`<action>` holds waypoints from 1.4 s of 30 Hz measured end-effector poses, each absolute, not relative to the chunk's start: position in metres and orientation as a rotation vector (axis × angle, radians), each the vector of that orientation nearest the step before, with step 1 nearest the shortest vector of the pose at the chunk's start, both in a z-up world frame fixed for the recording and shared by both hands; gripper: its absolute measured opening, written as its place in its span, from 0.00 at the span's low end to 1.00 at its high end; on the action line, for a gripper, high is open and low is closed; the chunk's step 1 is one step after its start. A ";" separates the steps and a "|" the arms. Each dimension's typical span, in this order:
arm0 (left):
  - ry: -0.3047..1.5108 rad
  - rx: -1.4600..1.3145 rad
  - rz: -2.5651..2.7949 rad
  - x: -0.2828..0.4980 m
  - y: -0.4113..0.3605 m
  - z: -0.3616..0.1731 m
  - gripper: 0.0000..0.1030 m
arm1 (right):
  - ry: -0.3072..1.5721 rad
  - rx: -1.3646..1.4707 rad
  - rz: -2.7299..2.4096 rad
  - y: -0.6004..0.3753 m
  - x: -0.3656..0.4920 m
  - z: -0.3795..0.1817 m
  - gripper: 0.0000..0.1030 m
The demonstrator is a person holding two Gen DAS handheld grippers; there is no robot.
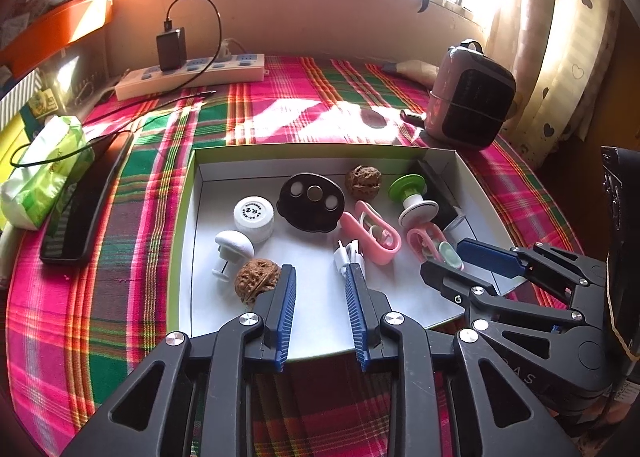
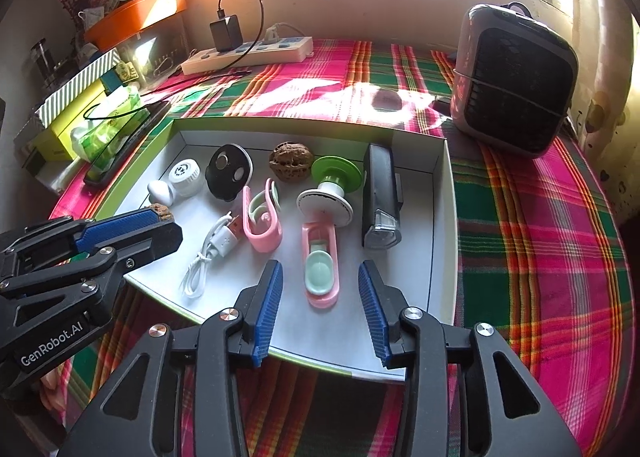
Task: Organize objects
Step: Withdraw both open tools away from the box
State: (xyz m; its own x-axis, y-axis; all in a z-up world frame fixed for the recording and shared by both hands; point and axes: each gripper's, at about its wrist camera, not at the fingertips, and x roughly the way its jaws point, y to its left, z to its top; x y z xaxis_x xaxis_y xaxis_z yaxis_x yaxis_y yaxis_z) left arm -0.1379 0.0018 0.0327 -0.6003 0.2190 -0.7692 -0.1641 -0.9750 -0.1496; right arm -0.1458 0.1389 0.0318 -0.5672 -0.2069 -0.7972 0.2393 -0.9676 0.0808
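A shallow white box with a green rim holds small items. Among them are two walnuts, a white cap, a black disc, a white cable, two pink clips, a green-and-white spool and a black case. My left gripper hovers open over the box's near part, between a walnut and the cable, with nothing between its fingers. My right gripper is open, its fingers standing either side of a pink clip with a mint pad without touching it.
The box lies on a bright plaid cloth. A small heater stands at the back right, a power strip with a charger along the back wall. A dark phone, a tissue pack and boxes sit to the left.
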 end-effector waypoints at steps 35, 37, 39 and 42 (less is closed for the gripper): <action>0.018 -1.316 2.761 -0.046 0.010 0.011 0.26 | 0.064 1.271 -2.660 0.136 -0.052 0.021 0.40; 0.002 -1.326 2.764 -0.044 0.009 0.009 0.30 | 0.068 1.282 -2.664 0.136 -0.049 0.019 0.40; 0.012 -1.332 2.771 -0.043 0.009 0.007 0.30 | 0.079 1.276 -2.677 0.137 -0.047 0.018 0.40; 0.029 -1.324 2.793 -0.040 0.012 0.005 0.30 | 0.098 1.286 -2.695 0.137 -0.043 0.018 0.45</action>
State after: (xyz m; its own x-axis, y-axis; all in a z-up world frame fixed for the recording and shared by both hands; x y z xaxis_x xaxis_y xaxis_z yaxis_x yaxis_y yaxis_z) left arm -0.0403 0.0116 0.0050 -0.6320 0.0374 -0.7740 -0.0532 -0.9986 -0.0048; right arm -0.0433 0.1365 0.0177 -0.6201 -0.1101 -0.7768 0.1661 -0.9861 0.0072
